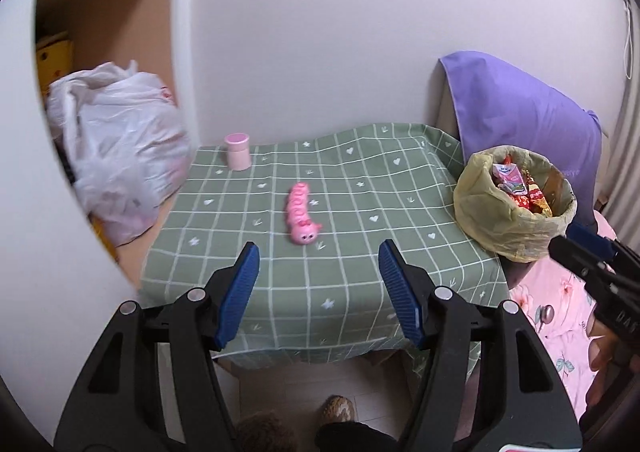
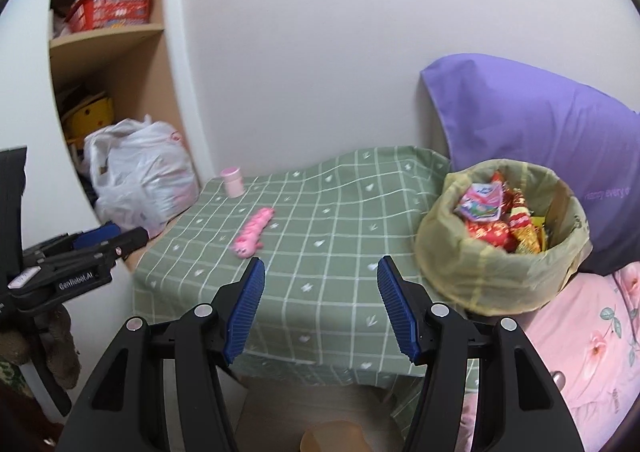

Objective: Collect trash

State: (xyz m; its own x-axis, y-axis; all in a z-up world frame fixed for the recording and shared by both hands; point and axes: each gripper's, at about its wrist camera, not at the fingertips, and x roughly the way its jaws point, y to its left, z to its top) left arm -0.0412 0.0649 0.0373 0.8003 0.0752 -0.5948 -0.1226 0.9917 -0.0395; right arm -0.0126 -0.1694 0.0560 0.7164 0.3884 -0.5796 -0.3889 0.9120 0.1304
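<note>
We hold the left gripper (image 1: pixel 319 252) and the right gripper (image 2: pixel 321 268) released and empty above the near edge of the bench (image 1: pixel 360 187). The trash bin (image 2: pixel 500 272), lined with a yellowish bag and full of wrappers (image 2: pixel 500 215), sits at the bench's right edge. A pink caterpillar toy (image 1: pixel 301 217) lies mid-bench, a pink cup (image 1: pixel 237 151) at the far left corner.

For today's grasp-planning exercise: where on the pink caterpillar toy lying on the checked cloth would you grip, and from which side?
Grip the pink caterpillar toy across its narrow segmented body, about mid-length, coming down from above. It lies flat and long on the green checked cloth, so its sides are free. The bulbous head end looks likelier to slip.
</note>
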